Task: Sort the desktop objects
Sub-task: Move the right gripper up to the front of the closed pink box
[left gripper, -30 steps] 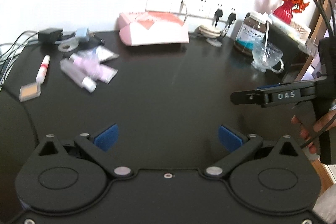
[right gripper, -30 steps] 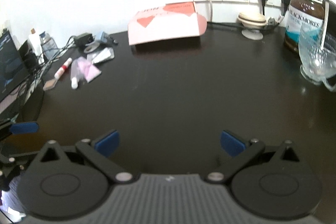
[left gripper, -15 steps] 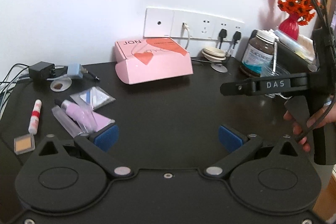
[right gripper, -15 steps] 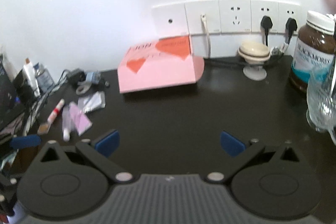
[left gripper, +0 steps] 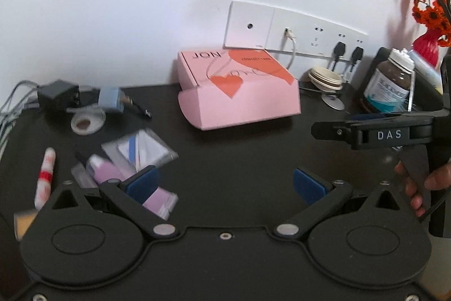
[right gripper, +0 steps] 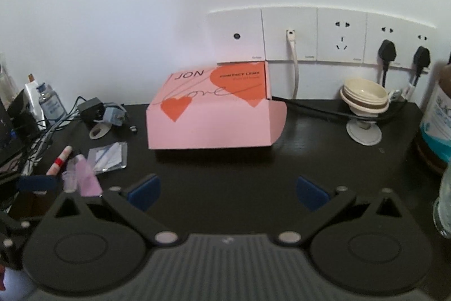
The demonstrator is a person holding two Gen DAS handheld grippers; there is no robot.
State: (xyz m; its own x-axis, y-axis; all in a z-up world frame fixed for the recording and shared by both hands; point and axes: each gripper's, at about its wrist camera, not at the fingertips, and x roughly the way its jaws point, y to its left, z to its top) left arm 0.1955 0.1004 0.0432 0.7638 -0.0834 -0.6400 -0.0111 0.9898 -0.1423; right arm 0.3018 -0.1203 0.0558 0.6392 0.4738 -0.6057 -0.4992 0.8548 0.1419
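Both grippers have lifted and tilted up over the last second, so the pink box [right gripper: 210,114] now sits dead ahead of the right gripper [right gripper: 227,192]. Left gripper [left gripper: 225,184] spread wide, empty, purple tube [left gripper: 108,172] just behind its left pad. Right gripper equally wide, empty.

Desktop count
One pink box [right gripper: 214,117], one red-banded tube [right gripper: 60,160], two purple tubes [left gripper: 112,174], one clear packet [right gripper: 108,157], one brown jar [left gripper: 391,83].
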